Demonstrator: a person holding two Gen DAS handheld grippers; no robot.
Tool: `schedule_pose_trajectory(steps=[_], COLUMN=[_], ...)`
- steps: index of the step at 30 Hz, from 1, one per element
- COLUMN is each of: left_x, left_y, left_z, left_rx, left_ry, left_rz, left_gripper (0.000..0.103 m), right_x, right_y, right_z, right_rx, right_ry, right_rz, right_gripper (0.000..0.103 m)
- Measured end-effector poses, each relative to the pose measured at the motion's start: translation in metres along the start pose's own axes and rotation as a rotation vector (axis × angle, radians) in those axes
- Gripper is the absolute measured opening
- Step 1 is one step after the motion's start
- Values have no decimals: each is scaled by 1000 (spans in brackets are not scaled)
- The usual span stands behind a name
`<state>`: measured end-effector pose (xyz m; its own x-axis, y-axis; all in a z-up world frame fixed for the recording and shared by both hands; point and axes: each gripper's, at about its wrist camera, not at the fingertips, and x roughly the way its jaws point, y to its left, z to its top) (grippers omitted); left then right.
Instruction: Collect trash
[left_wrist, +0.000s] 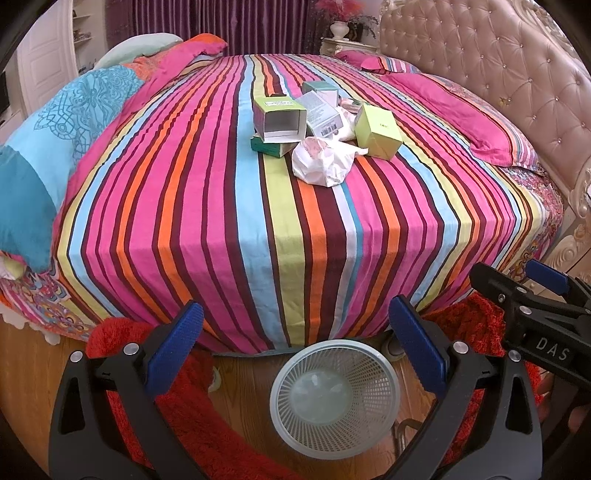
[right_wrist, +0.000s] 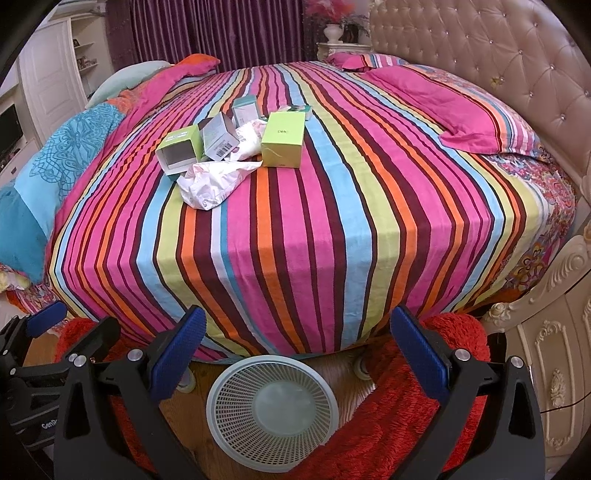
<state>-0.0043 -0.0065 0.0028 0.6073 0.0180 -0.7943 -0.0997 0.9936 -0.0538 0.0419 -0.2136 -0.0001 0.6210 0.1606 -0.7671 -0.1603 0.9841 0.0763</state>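
Observation:
A pile of trash lies on the striped bed: a crumpled white wrapper, a closed lime-green box, an open-ended green box, a white barcode box and a dark green box. A pale mesh wastebasket stands on the floor at the bed's foot. My left gripper is open and empty above the basket. My right gripper is open and empty too; it also shows at the right of the left wrist view.
The striped bedspread hangs over the bed edge. A red shaggy rug lies on the wooden floor. A blue quilt is piled on the left, pink pillows and a tufted headboard on the right.

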Motion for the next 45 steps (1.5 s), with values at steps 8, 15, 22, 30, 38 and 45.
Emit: schedule_pose_trajectory(steps=[8,15,22,30,38,45], left_x=[3,5,4,6,12,21], left_y=[-1,5,5,9,15,19], left_z=[-4,-3,-2,-3,-4,-7], left_rx=[5,-19,-19,-38,-62,-85], left_ry=[10,23,23,28,46,71], left_rz=[2,5,8,-8,-10,-12], left_gripper=[97,97,97,97,97,97], right_x=[1,0,1,0,6,9], right_y=[0,-6,-4,-2,-3,0], right_z=[-2,0,-1,-2,-2,-5], right_rx=[-6,15,7,0,6,-17], right_ry=[-3,-14,-13,-28,-16,-37], right_rz=[-14,-32,-34,-8,22,63], right_gripper=[96,96,96,96,96,96])
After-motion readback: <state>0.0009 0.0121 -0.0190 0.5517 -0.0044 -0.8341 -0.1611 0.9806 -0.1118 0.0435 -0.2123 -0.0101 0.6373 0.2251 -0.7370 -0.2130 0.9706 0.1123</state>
